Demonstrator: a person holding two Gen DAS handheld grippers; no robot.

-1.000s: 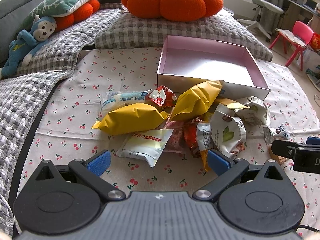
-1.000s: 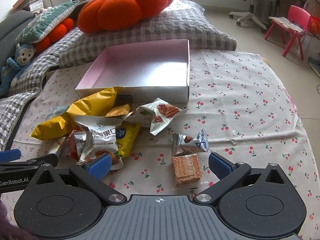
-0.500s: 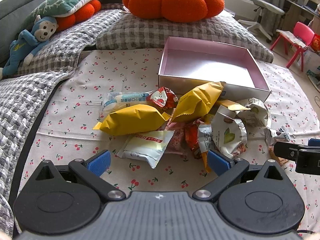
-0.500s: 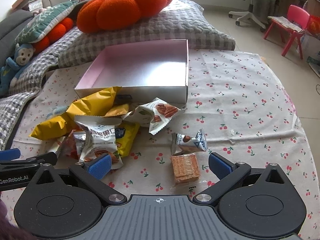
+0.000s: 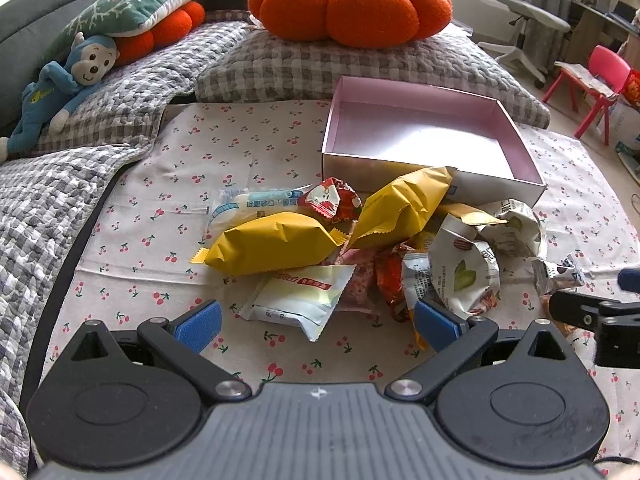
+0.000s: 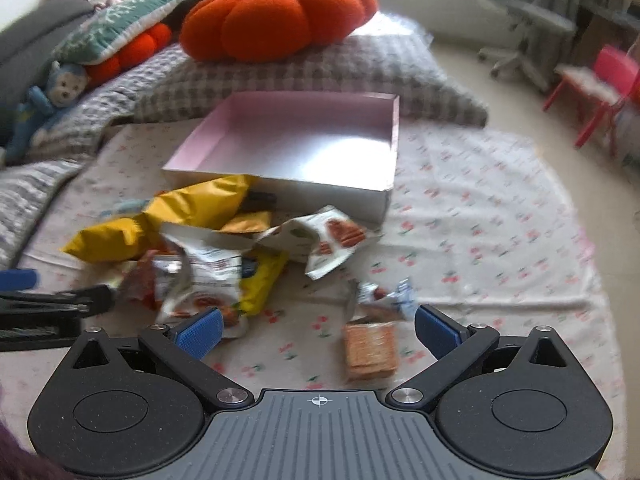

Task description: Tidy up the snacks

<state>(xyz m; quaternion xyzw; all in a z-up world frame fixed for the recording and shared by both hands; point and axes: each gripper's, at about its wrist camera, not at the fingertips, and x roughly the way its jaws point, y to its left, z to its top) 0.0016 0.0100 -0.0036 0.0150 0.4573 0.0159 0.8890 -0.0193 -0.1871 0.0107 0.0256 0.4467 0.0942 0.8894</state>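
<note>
A pile of snack packets lies on the cherry-print cloth in front of a pink open box [image 5: 424,148], which shows empty in both views [image 6: 304,148]. Two yellow packets [image 5: 272,244] [image 5: 404,208], a white packet [image 5: 300,304] and a nut packet [image 5: 464,276] lie in the pile. My left gripper [image 5: 316,324] is open and empty just short of the white packet. My right gripper [image 6: 316,330] is open and empty, with an orange cracker pack [image 6: 370,352] between its fingers and a small blue-white packet [image 6: 384,298] just beyond.
An orange pumpkin cushion [image 5: 352,4] sits on grey checked pillows behind the box. A blue monkey toy [image 5: 68,80] lies at the far left. A red child's chair [image 5: 596,84] and an office chair [image 5: 520,12] stand on the floor to the right.
My right gripper has moved forward towards the cracker pack, and its view is now blurred. My left gripper has barely moved. The packets lie as before.
</note>
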